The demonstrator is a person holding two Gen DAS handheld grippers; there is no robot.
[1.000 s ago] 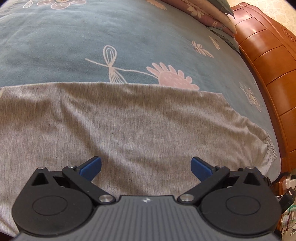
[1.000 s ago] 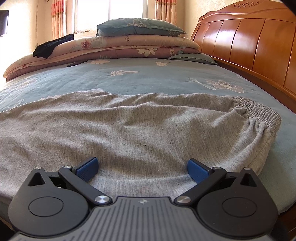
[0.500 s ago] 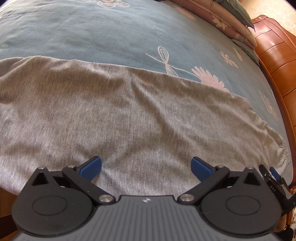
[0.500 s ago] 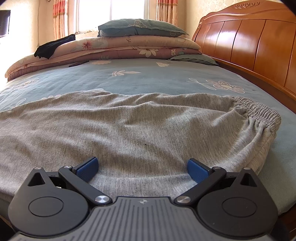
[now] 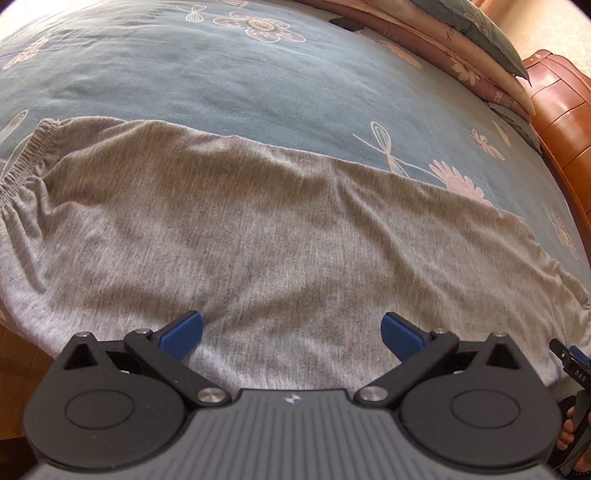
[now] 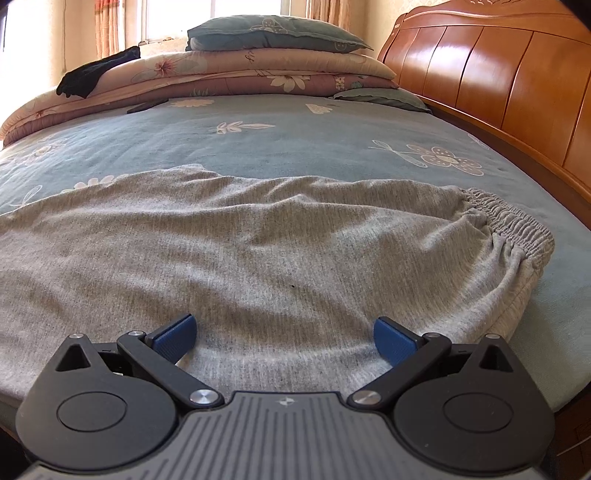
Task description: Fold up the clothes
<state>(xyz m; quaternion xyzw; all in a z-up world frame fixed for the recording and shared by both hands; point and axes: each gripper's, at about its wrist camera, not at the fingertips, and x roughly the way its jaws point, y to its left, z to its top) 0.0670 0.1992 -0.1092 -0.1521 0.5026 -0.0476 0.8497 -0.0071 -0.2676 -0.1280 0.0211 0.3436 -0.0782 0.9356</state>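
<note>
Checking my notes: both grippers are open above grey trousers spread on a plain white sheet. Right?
Not quite. The right wrist view shows the sheet is blue with flowers, not plain white. Both grippers, left and right, are open above the grey trousers.

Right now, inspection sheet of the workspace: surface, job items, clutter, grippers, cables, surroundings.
Surface: blue floral bedsheet, smooth.
Job's things: grey garment spread flat along the near bed edge, lightly wrinkled; elastic band at its right end, another gathered band at its left end.
Clutter: black cloth on the folded quilts; pillow on top; small dark flat item on the sheet.
Grippers: left gripper open above the garment; right gripper open, empty.
Cables: nothing seen.
Surroundings: wooden headboard, curtained window.
</note>
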